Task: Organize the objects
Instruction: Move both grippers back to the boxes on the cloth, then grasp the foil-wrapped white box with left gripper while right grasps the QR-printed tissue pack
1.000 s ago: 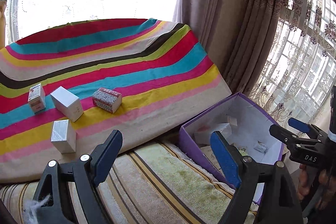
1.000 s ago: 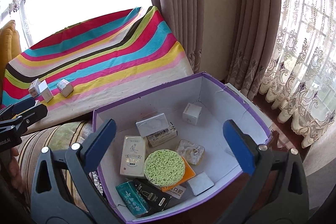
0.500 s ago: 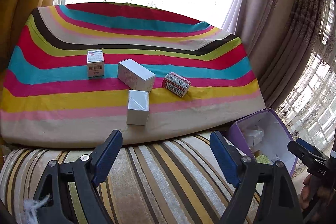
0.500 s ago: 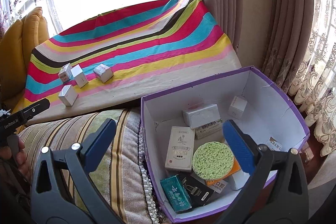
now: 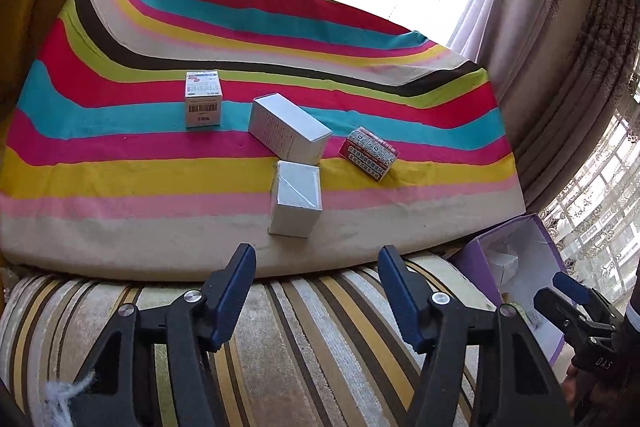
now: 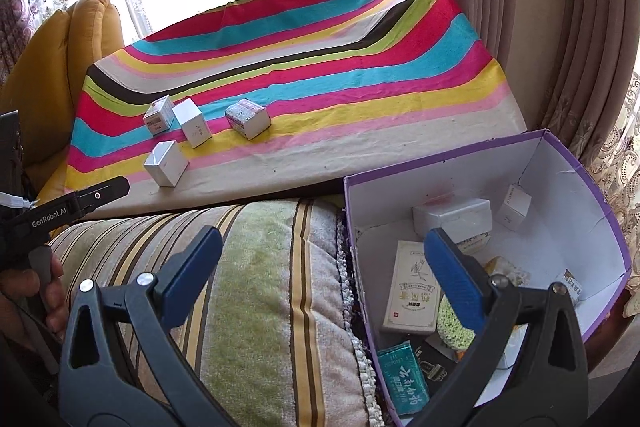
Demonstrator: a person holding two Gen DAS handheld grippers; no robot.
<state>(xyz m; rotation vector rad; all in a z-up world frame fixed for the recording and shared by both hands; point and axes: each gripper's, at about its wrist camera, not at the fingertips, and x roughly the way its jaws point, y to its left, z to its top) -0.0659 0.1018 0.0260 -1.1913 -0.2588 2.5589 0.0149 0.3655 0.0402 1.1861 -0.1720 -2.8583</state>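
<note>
Several small boxes lie on the striped cloth (image 5: 120, 183): a white box (image 5: 295, 203) nearest me, a longer white box (image 5: 289, 134), a barcode box (image 5: 203, 98) and a red-patterned box (image 5: 369, 153). They also show in the right wrist view: white box (image 6: 165, 163), red-patterned box (image 6: 247, 118). My left gripper (image 5: 316, 301) is open and empty, just short of the nearest white box. My right gripper (image 6: 324, 275) is open and empty over the left rim of the purple box (image 6: 576, 163), which holds several packets and a green sponge (image 6: 450, 321).
A striped sofa arm (image 6: 248, 291) lies between the cloth and the purple box (image 5: 516, 233). A yellow cushion (image 6: 60, 67) stands at the left. Curtains (image 6: 560, 27) hang behind the box. The other gripper shows at each view's edge.
The left gripper has swung left from the purple box towards the boxes on the cloth and come nearer. The right gripper has shifted left, so the purple box now sits at its right.
</note>
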